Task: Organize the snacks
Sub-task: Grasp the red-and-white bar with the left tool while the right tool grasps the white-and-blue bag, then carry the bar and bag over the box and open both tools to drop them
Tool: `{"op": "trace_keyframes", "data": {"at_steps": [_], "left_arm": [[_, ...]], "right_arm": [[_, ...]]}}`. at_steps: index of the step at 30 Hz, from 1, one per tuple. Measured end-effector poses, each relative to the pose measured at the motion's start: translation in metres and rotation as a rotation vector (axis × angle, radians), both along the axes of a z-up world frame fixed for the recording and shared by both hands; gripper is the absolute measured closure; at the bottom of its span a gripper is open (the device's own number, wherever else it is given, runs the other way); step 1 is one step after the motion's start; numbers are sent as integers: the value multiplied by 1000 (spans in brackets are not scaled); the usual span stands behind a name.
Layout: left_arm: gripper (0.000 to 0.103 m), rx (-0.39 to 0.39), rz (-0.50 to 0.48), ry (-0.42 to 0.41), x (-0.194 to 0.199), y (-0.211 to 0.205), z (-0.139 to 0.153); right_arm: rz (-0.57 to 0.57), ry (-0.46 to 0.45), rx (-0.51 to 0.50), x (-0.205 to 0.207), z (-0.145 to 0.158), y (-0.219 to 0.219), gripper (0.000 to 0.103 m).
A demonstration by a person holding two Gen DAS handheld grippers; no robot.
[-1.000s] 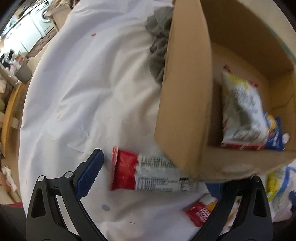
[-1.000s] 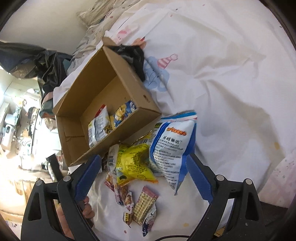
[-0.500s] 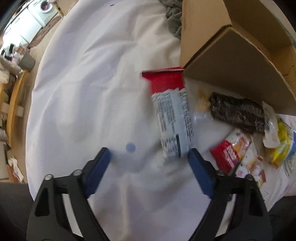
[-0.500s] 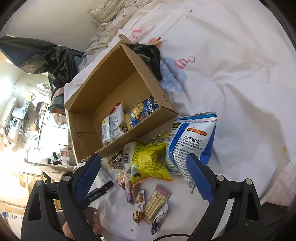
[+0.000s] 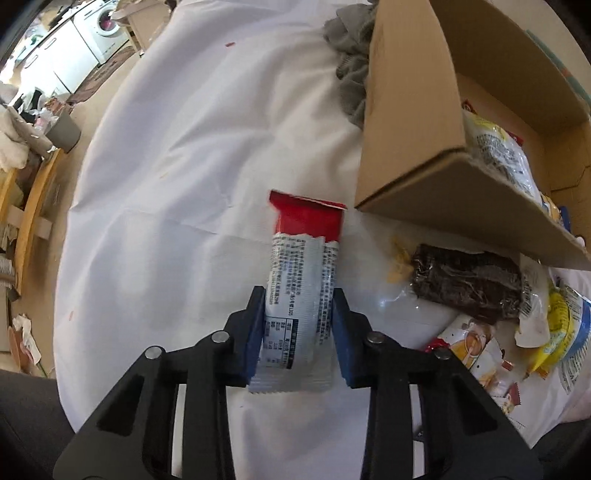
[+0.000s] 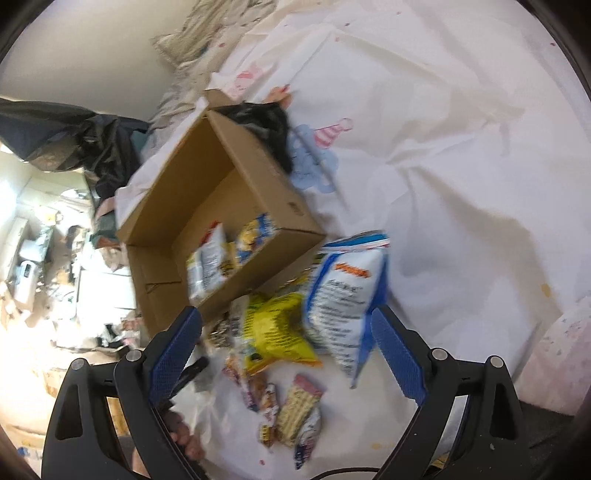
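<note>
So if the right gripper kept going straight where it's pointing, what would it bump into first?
Probably the yellow snack bag, lying between the right gripper's open jaws on the white sheet; depth is hard to judge.

One cardboard box (image 6: 221,206) is sitting on one white sheet (image 5: 177,155), holding at least two snack packets; any others are hidden. Outside it, one red-and-white packet (image 5: 301,280), one dark packet (image 5: 465,282), one yellow bag (image 6: 277,328) and one blue-and-white bag (image 6: 347,291) are lying, with a cluster of small wrappers too blurred to count

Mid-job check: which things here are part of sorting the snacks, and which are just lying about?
Job: red-and-white packet between the closing left gripper; cardboard box; yellow bag; blue-and-white bag; dark-wrapped snack.
Lying about: grey cloth; black bag; washing machine.
</note>
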State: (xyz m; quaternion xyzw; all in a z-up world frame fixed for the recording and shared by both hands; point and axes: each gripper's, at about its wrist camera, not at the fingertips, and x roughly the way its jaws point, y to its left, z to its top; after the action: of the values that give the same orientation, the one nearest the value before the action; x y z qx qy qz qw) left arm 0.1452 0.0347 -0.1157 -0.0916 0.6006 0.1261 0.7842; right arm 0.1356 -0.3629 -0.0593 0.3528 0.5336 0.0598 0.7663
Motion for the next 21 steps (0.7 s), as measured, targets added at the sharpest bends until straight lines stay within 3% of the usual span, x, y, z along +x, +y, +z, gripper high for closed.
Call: {"op": "trace_keyframes", "data": {"at_steps": [2,5,11,15,16,17,21], "left_arm": [[74,-4,-5,-5,-6,1,6],[74,-8,9,-9,-15,-6,20],[74,-26,37,8,-24,4,19],[74,-26,25,1,-23,2,26],[74,-22,18,-4,-24,3,25],[74,-18,13,-8,-16,-3,26],[74,-16,0,-40,-10,-3,27]], "right_arm": [[-7,50,-43,2,-10,0,8],[-12,118,-7,9,-30,0,9],[50,189,-49,26,-53,18,16],[66,210,-59,30,-64,25,28],[78,217,-66,33,-68,27,33],[87,219,-73,34,-70,29,44],[128,178,-95,29,-59,33,60]]}}
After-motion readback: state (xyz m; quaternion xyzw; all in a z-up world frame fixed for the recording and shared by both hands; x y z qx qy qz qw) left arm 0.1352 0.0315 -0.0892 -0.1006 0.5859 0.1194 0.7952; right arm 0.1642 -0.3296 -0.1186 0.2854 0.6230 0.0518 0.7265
